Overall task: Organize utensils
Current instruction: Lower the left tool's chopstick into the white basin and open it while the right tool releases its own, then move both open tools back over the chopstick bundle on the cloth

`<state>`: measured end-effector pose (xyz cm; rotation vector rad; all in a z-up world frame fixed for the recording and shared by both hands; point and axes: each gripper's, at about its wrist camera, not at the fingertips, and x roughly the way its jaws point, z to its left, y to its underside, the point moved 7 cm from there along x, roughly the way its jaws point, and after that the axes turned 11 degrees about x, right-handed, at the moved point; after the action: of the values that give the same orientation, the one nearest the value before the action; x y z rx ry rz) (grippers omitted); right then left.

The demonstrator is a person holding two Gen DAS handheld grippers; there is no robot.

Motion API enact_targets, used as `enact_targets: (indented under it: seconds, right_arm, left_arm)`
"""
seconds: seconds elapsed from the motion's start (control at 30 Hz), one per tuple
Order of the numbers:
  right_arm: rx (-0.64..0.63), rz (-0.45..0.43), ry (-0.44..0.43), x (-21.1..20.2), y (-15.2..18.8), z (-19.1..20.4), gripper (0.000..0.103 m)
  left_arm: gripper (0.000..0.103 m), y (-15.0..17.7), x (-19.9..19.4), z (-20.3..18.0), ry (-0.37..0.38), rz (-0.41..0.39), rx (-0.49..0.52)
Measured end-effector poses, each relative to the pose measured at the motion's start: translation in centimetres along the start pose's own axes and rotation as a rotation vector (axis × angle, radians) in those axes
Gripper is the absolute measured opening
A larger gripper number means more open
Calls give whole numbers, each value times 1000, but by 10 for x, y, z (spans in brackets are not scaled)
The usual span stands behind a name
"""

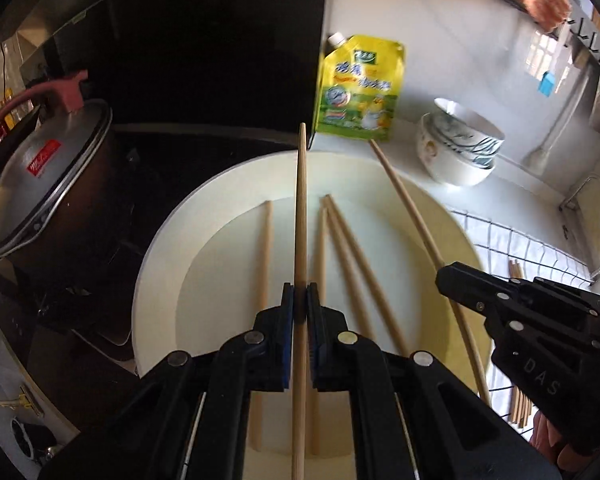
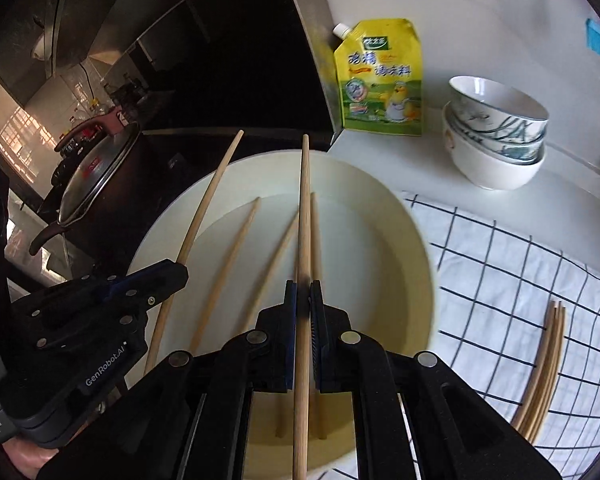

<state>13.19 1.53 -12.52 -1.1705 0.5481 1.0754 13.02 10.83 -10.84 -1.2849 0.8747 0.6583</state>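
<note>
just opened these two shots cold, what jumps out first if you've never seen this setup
Each black two-finger gripper, left gripper and right gripper, is shut on one pale wooden chopstick, held above a big round cream plate where more chopsticks lie. Behind the plate stands a bright yellow seasoning pouch, with stacked white patterned bowls to its right. A bundle of chopsticks rests on the white black-checked cloth.

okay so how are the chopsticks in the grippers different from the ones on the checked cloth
The held chopsticks, one in the left gripper and one in the right gripper, are apart and lifted over the plate. The cloth chopsticks lie bundled together on the checked cloth, ungripped. Both look like plain light wood.
</note>
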Motion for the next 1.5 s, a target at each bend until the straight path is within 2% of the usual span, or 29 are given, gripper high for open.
enact_targets:
  seconds: [0.27,0.63,0.67,0.73,0.8,0.83,1.23,1.5]
  right_arm:
    - [21,99,44,49,15,11,6]
    - [57,118,108,62,23,-4,7]
    - [57,116,110,61,22,-4,7]
    - [57,106,112,58,22,-4,7]
    - [62,92,120,55,20,-5,7]
    - [65,87,119,52,20,-6,7]
    - [65,54,110,19,30,-10,9]
    - [58,22,102,-13,37,-17,9]
  left_arm:
    - [7,22,37,17,28,94,13]
    - [8,25,51,21,55,112,17]
    - [8,24,51,22,54,110,16]
    - [15,23,49,23,54,107,11]
    - [36,22,45,26,46,100,3]
    - [39,21,42,28,41,92,-1]
    - [40,24,12,34,24,67,-14]
    - [40,23,-8,18,24,41,-1]
